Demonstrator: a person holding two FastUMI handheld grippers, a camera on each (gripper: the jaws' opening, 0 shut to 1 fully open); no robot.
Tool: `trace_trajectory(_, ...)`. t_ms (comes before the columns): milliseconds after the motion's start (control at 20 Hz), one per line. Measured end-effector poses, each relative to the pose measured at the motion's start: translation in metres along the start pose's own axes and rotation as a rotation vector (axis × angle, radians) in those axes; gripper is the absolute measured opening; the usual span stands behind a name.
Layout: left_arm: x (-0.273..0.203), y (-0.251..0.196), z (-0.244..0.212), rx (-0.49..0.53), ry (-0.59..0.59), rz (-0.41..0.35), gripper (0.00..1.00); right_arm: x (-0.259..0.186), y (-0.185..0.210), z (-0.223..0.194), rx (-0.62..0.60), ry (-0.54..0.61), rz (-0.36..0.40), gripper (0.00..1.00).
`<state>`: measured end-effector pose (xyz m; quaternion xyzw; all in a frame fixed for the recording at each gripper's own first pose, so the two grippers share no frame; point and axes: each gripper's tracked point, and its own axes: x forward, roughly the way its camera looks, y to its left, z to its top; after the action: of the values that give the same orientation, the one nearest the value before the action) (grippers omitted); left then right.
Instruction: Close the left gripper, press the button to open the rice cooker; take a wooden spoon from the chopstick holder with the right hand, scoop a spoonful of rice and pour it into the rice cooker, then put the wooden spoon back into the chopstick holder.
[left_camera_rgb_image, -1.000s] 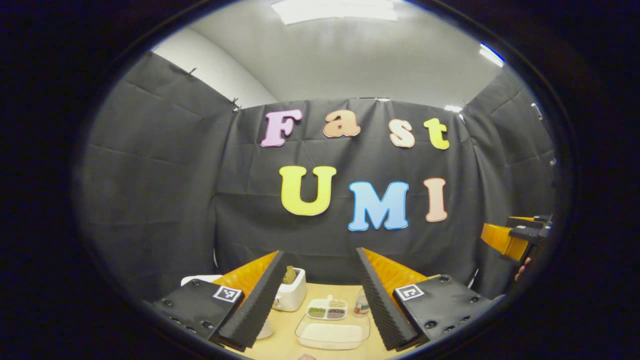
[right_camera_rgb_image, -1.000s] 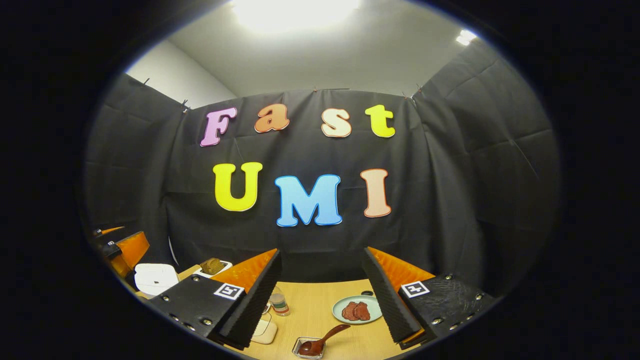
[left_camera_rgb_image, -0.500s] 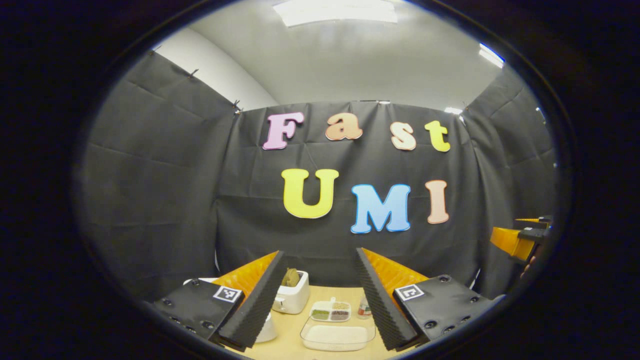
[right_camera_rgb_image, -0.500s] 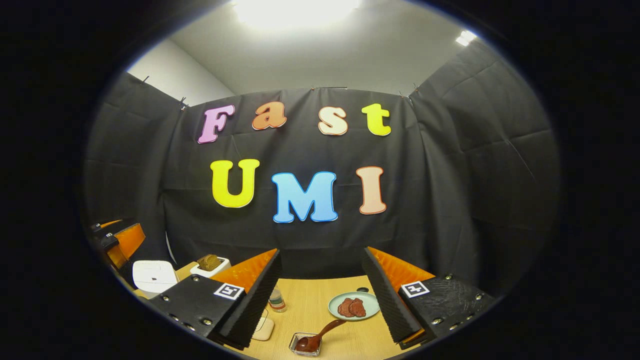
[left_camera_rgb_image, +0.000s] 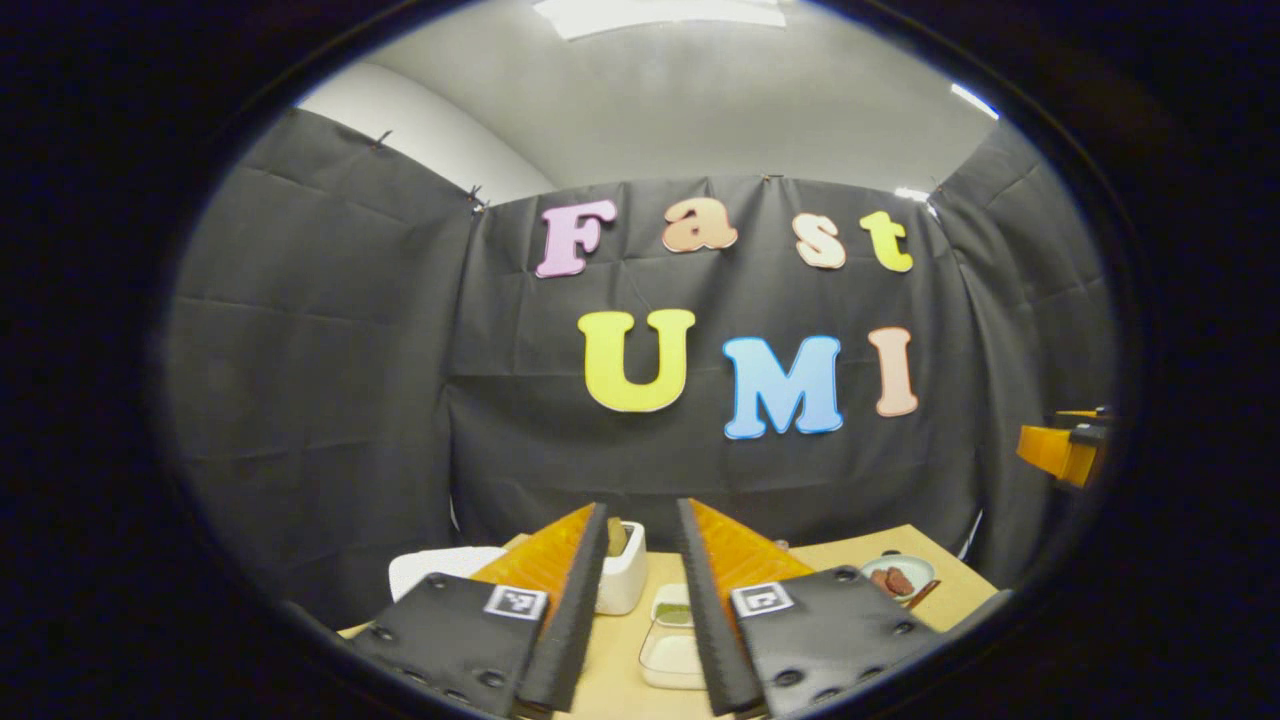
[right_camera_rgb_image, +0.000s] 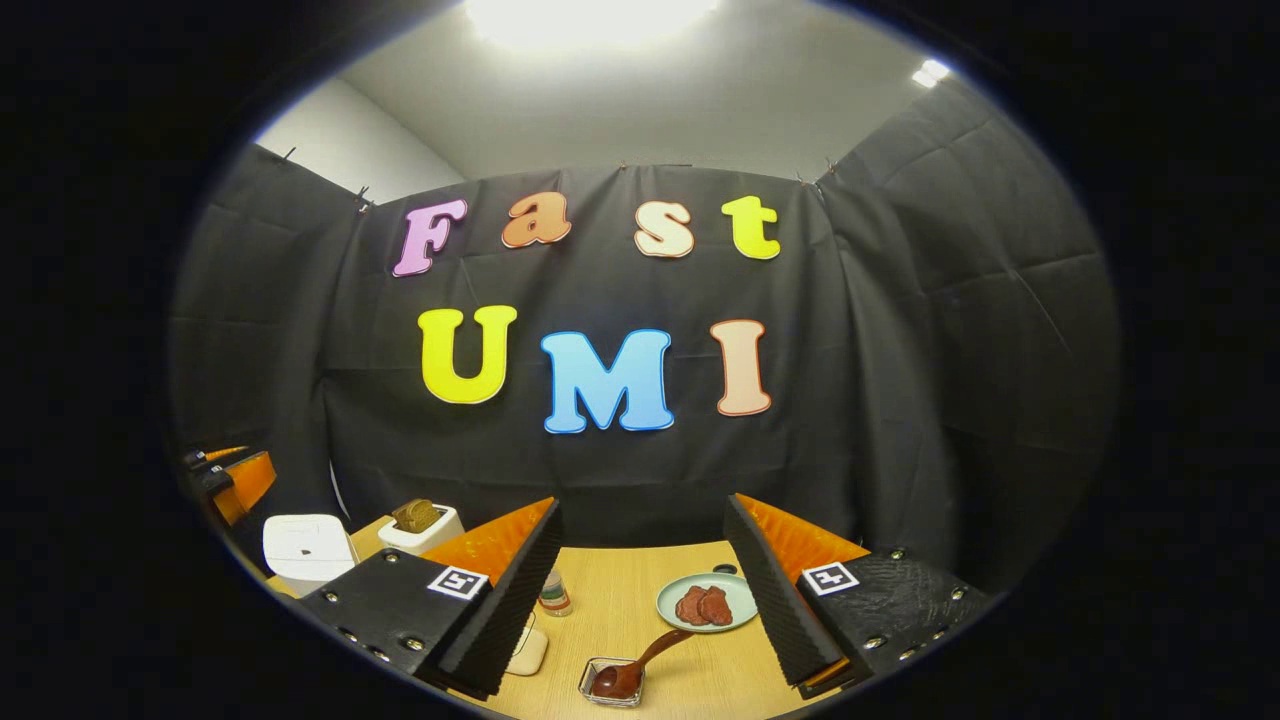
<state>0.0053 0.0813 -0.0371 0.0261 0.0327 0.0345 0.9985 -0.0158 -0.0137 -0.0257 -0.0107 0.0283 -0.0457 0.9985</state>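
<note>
While both grippers hang above the wooden table (right_camera_rgb_image: 620, 600), we note the largest item first: the white rice cooker (right_camera_rgb_image: 305, 545), lid down, at the left edge of the right gripper view; in the left gripper view it is a white corner (left_camera_rgb_image: 435, 570) behind the left finger. Next to it stands a white toaster (right_camera_rgb_image: 420, 528) with bread in its slot, seen from both cameras (left_camera_rgb_image: 622, 580).

The left gripper (left_camera_rgb_image: 640, 600) has its fingers drawn close with a narrow gap left, holding nothing. Through that gap we see a clear tray of white rice (left_camera_rgb_image: 672, 655) and a small divided dish (left_camera_rgb_image: 672, 610) behind it, which the right gripper view does not offer.

The right gripper (right_camera_rgb_image: 640, 590) is spread wide and empty. Between its fingers lie a green plate (right_camera_rgb_image: 705, 602) with reddish slices, a small jar (right_camera_rgb_image: 553, 592), and the wooden spoon (right_camera_rgb_image: 640, 665), its bowl resting in a small square holder (right_camera_rgb_image: 608, 688), handle tilted up to the right.
</note>
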Motion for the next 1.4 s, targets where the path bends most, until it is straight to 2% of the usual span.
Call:
trace_trajectory(150,0.008,0.029,-0.026,-0.025,0.079,0.008,0.08,0.004,0.005,-0.006,0.001,0.022,0.009,0.98)
trace_trajectory(350,0.032,0.097,-0.068,-0.055,0.201,0.077,0.08,0.009,0.015,-0.018,-0.007,0.054,0.031,0.98)
trace_trajectory(700,0.086,0.198,-0.178,-0.316,0.509,0.148,0.09,0.018,0.012,-0.044,-0.037,0.124,0.024,0.98)
trace_trajectory(900,0.114,0.215,-0.223,-0.331,0.581,0.175,0.08,0.021,0.003,-0.051,-0.039,0.151,0.0,0.98)
trace_trajectory(1050,0.117,0.217,-0.246,-0.309,0.618,0.185,0.09,0.023,-0.005,-0.048,-0.05,0.147,-0.026,0.98)
trace_trajectory(1150,0.112,0.216,-0.267,-0.337,0.663,0.193,0.09,0.023,-0.009,-0.049,-0.05,0.15,-0.038,0.98)
trace_trajectory(1300,0.115,0.219,-0.258,-0.332,0.635,0.194,0.09,0.02,-0.011,-0.051,-0.044,0.15,-0.045,0.98)
trace_trajectory(1400,0.118,0.225,-0.244,-0.279,0.594,0.211,0.09,0.02,-0.009,-0.052,-0.046,0.153,-0.033,0.98)
